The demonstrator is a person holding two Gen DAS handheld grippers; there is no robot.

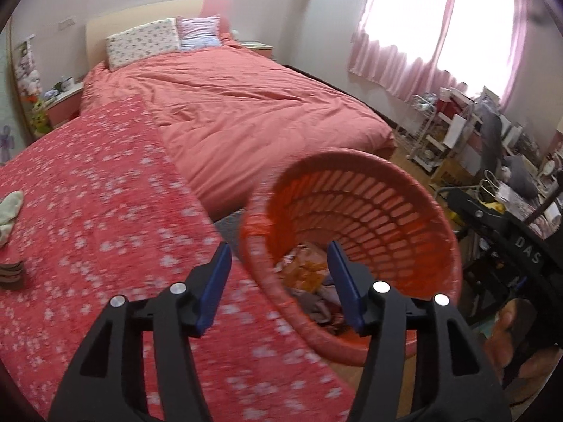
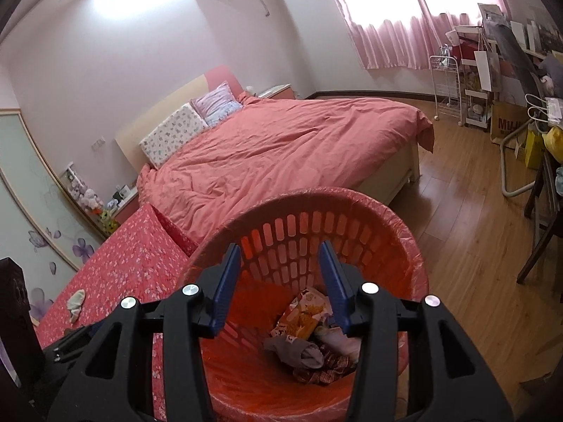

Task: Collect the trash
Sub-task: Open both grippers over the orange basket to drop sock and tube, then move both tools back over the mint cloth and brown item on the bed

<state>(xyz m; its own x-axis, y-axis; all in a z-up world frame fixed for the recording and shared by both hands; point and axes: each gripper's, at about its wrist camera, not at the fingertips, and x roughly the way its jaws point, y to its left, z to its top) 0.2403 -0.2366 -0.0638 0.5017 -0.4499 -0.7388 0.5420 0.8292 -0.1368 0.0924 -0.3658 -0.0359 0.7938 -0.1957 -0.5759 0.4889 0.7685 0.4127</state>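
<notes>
Nearest in the right wrist view, the right tool (image 2: 279, 286) is seen parted about halfway, with nothing held between its blue ribbed pads; it is poised directly over the mouth of the orange bin (image 2: 397, 246), which stands on the wooden floor (image 2: 468, 232) against the edge of the surface (image 2: 140, 260). The left tool (image 1: 278, 288) is likewise seen partly open and empty, its pads apart over the near rim of the same bin, the left-hand pad lying over the surface. Trash already collected (image 2: 309, 341) is found at the bottom of the bin: a crinkled printed wrapper, soft grey and chequered cloth scraps, pale crumpled bits. The bin is a round, tapering basket of slotted hard plastic, lined with a thin, glossy, wrinkled orange bag folded over its rim. The coming move is judged to turn on what remains on the surface: a crumpled pale sock-like rag (image 1: 10, 211) is seen well to the left of the left tool and far from the bin, its long axis running roughly away from the camera, with a small dark striped item (image 1: 12, 274) just below it in the frame. The left tool is judged the nearer. The surface is covered in a soft red cloth with small white flowers. Beyond lies the bed (image 1: 246, 112) under a rumpled salmon quilt.
</notes>
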